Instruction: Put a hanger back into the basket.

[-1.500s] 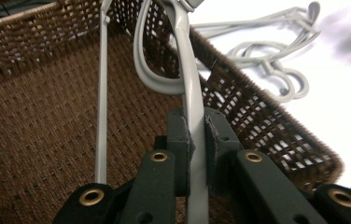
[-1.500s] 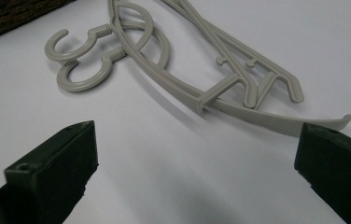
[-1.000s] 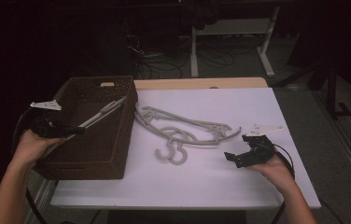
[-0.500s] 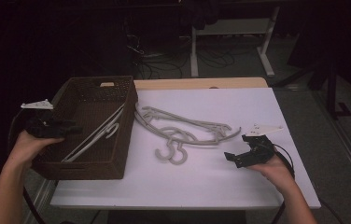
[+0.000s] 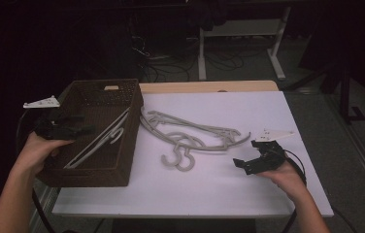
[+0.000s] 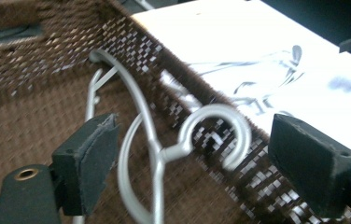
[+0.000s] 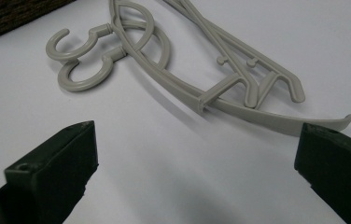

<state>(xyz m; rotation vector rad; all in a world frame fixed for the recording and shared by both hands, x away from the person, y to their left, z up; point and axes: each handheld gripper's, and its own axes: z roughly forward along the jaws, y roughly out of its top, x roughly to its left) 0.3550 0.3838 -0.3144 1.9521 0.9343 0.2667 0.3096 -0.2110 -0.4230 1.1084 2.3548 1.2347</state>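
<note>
A light grey plastic hanger [image 5: 98,141] lies loose inside the brown woven basket [image 5: 122,174], leaning on its right wall. In the left gripper view its hook [image 6: 215,133] shows beyond the pads, untouched. My left gripper [image 5: 79,124] hovers over the basket's left side. Its jaws [image 6: 190,154] have just been opening and now stand open, with nothing held. Two more grey hangers [image 5: 190,138] lie overlapped on the white table [image 5: 268,111]. My right gripper [image 5: 247,154] rests open on the table, to their right and nearer me. Its wide jaws [image 7: 194,140] face the hangers [image 7: 173,60].
The basket's woven walls [image 6: 24,56] rise around the left gripper's reach. Its right wall stands close to the two hangers' left ends. Bare white tabletop lies in front of the hangers. Beyond the table, a dark floor holds cables and a white desk frame [image 5: 277,53].
The left jaws opened and let go of the hanger, which dropped from above the basket into it. The left hand then drew back and up a little. The right gripper stayed put.
</note>
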